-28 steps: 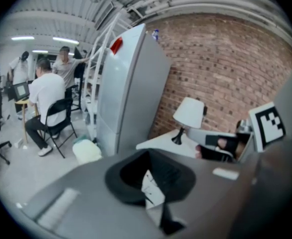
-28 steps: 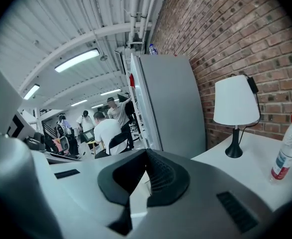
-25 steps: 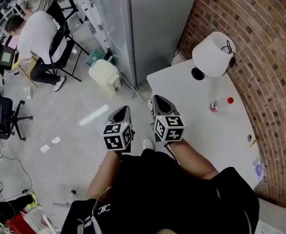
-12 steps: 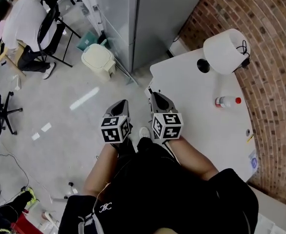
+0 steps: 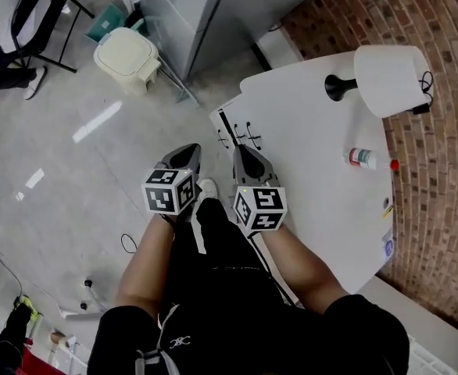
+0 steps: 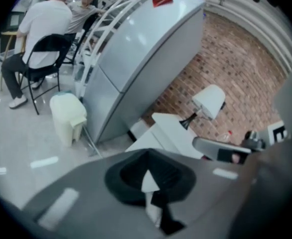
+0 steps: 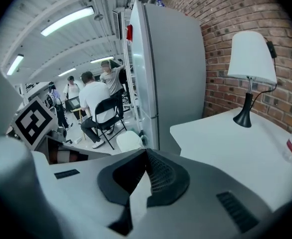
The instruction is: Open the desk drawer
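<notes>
The white desk (image 5: 315, 131) stands at the right in the head view. Its drawer front (image 5: 230, 130), with dark handles (image 5: 250, 136), faces left at the desk's near-left corner. My right gripper (image 5: 240, 150) hangs just beside those handles, jaws together, holding nothing. My left gripper (image 5: 190, 151) hangs over the floor to the left of the drawers, also shut and empty. The left gripper view shows the left gripper (image 6: 147, 157) with closed jaws and the desk (image 6: 168, 133) ahead. In the right gripper view the right gripper (image 7: 146, 152) is shut before the desk top (image 7: 225, 138).
A white lamp (image 5: 391, 70) and a small bottle (image 5: 363, 158) stand on the desk by the brick wall (image 5: 440, 155). A grey fridge (image 5: 198, 6) and a cream bin (image 5: 126, 58) lie beyond the drawers. A seated person (image 6: 39, 29) is far left. My legs are below.
Both grippers have dropped lower and come nearer the desk's left side. The drawer front and its handles have come into the head view. Both stay shut.
</notes>
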Available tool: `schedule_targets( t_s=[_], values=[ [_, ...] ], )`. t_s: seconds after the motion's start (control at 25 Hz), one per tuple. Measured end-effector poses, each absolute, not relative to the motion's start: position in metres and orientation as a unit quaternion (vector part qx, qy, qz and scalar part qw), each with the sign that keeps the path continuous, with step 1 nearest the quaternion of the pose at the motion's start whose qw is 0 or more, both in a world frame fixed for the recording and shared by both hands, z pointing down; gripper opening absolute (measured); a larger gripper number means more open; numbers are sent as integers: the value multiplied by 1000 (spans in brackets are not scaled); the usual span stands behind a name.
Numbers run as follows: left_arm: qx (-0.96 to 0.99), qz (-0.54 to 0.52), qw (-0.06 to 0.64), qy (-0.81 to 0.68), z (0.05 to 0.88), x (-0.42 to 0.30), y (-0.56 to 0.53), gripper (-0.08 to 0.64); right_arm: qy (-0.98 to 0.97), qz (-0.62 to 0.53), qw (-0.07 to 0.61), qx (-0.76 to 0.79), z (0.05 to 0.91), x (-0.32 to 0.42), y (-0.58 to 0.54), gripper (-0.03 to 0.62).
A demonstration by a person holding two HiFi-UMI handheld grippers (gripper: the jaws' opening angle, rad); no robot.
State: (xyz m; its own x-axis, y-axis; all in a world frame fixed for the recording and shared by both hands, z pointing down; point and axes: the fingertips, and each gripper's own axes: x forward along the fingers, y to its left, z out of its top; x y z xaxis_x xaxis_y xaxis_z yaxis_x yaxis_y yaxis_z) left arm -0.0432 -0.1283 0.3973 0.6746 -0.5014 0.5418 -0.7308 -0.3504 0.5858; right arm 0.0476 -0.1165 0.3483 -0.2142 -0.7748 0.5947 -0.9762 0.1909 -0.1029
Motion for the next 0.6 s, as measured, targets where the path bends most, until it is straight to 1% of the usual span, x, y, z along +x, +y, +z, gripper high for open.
schedule_targets(
  t_s=[0.44, 0.6],
  values=[
    [806, 127, 493, -304, 583, 14, -127, -2, -682, 278, 263, 623, 496, 76, -100, -2],
    [787, 79, 555, -257, 642, 44, -121, 0, -661, 291, 283, 631, 539, 94, -88, -2]
  ],
)
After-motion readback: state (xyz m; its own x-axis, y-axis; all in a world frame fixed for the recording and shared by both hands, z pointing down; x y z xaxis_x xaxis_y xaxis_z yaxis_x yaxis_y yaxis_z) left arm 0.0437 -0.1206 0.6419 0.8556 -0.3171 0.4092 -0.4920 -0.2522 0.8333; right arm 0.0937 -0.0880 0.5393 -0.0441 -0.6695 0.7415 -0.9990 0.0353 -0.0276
